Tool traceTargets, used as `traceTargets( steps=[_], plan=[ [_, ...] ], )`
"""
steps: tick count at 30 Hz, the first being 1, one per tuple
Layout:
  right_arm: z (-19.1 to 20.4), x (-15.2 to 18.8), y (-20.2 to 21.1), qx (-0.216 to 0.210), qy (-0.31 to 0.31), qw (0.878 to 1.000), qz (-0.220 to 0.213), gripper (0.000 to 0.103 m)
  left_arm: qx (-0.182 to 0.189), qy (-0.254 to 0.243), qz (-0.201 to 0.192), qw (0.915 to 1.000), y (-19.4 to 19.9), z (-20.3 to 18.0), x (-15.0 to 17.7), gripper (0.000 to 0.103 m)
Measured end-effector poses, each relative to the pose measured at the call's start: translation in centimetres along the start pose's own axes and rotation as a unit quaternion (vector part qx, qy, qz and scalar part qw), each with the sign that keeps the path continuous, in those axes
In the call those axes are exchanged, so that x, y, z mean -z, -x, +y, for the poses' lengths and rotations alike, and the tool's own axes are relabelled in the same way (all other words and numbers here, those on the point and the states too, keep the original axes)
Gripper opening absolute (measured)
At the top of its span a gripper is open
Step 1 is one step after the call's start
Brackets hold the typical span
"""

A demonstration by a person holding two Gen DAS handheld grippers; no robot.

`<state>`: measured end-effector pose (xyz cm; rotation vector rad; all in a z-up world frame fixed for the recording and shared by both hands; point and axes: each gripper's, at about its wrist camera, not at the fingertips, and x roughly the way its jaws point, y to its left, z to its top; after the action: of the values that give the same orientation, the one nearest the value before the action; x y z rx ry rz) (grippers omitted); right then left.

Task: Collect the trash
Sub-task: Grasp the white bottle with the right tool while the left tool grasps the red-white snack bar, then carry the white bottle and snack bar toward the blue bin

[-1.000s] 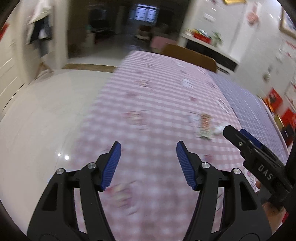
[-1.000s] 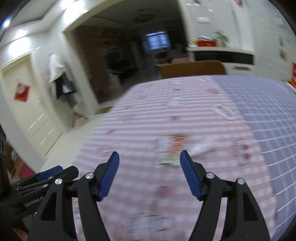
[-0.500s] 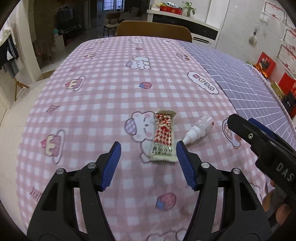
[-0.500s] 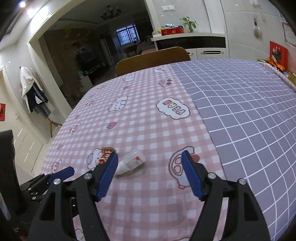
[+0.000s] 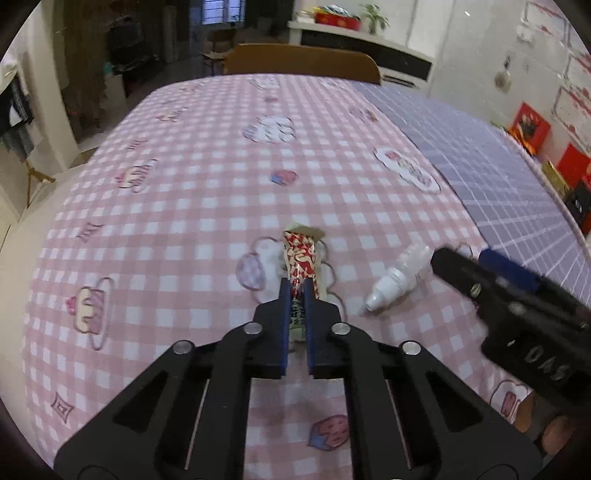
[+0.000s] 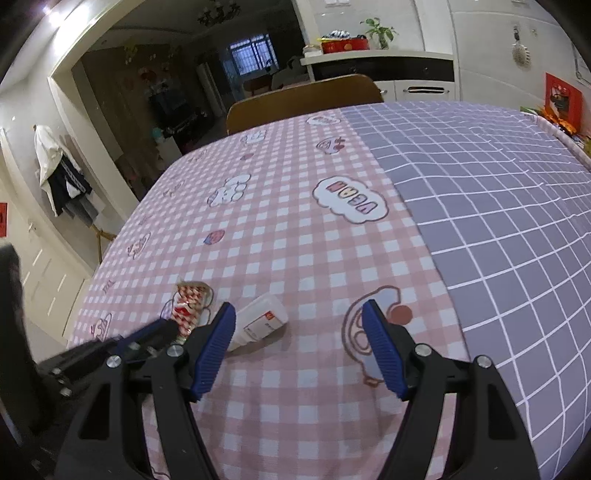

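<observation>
The setting was a private home, at a dining table (image 6: 480,221) covered with a pink-check and grey-grid cloth printed with cartoons. A wooden chair (image 6: 303,98) stood at its far side. Behind it ran a white sideboard (image 6: 406,70) carrying a potted plant (image 6: 376,31) and a red container (image 6: 345,45). An open archway led into a dim living room with a barred window (image 6: 253,55). Clothes (image 6: 59,173) hung on a stand beside a panelled door. Red decorations marked the walls.

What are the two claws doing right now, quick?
Left claw: has just closed, shut on the red snack wrapper.
Right claw: open, holding nothing; the small white bottle lies beside its left finger.
</observation>
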<state>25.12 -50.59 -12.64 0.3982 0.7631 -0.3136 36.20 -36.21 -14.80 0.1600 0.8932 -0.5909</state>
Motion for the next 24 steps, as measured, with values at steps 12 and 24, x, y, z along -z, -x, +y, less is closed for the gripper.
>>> traceTargets(
  steps=[12,24],
  plan=[
    [3.5,-0.4,-3.8,0.024,0.030,0.998,0.047,0.054,-0.020,0.051,-0.040,0.9977,4.0,4.7,0.0,0.006],
    [7.3,0.8,-0.4,-0.024,0.065,0.997,0.017,0.041,0.002,0.090,-0.060,0.9941,8.4,8.9,3.1,0.006]
  ],
)
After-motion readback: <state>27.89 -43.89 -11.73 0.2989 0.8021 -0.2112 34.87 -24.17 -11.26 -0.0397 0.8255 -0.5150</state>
